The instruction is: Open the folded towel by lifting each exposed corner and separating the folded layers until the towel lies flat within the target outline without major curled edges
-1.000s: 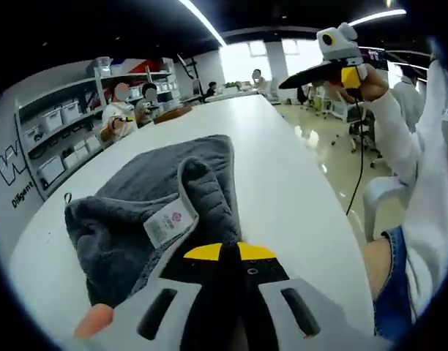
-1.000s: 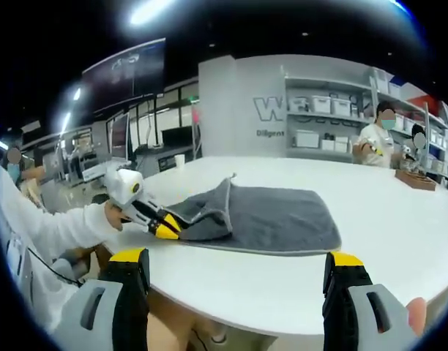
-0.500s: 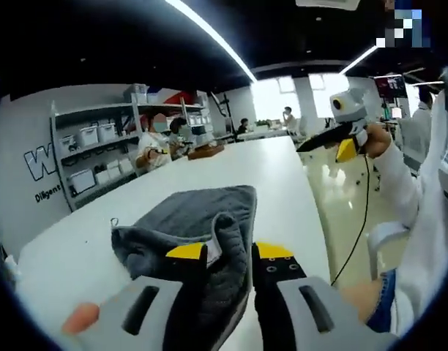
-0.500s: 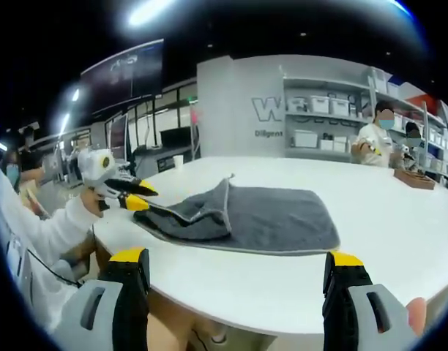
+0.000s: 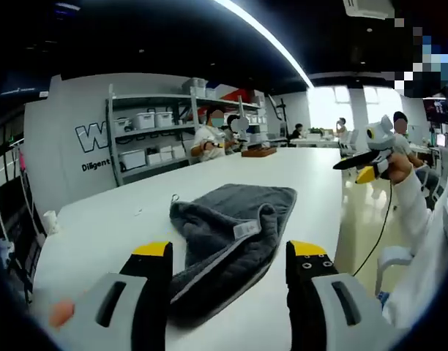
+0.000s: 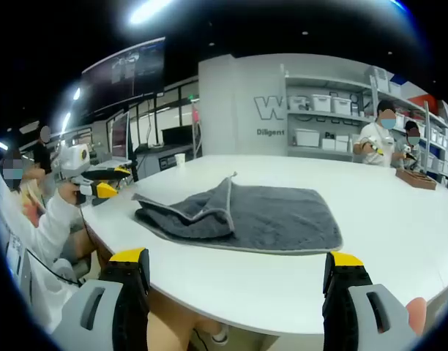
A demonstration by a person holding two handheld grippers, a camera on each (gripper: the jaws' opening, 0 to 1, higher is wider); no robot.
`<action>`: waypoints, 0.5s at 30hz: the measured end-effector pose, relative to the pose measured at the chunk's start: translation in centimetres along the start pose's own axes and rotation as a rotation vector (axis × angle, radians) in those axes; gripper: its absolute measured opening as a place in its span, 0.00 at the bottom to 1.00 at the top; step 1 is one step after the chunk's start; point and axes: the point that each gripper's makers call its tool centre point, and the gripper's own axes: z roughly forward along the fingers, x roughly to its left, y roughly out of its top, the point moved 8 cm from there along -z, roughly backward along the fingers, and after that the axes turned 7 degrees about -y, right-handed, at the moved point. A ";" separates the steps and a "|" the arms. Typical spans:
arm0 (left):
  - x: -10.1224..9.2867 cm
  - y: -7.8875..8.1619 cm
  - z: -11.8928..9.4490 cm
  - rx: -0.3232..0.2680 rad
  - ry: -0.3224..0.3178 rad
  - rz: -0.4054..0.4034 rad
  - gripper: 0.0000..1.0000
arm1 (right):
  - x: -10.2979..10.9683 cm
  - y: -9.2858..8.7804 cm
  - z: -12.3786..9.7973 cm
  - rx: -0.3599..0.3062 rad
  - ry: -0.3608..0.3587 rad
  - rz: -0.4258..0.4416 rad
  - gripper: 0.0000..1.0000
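Note:
The grey towel [image 5: 235, 219] lies on the white table [image 5: 107, 227], its near end bunched into a loose fold with a white label showing. My left gripper [image 5: 229, 252] hovers open just short of that fold, with nothing between its jaws. In the right gripper view the same towel [image 6: 271, 212] lies across the table [image 6: 385, 219], crumpled at its left end. There the left gripper [image 6: 114, 180] is held off the table's left edge, apart from the towel. My right gripper [image 6: 236, 257] stands open well back from the table. It also appears as the right gripper [image 5: 353, 168], raised beyond the table's right edge.
Shelves with white bins [image 5: 147, 139] line the wall behind the table. Two people [image 6: 385, 139] work at the far end beside a wooden object [image 6: 414, 179]. A small cup [image 6: 180, 159] stands near the back edge. A person's sleeve [image 5: 418, 212] is on the right.
My left gripper has opened, let go of the towel's corner and pulled back off the table's edge. The dropped corner now lies bunched. The right gripper stays open.

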 end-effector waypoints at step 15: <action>0.4 -4.1 -3.1 0.050 0.116 -0.165 0.99 | 0.1 0.0 0.0 0.006 0.001 -0.004 0.99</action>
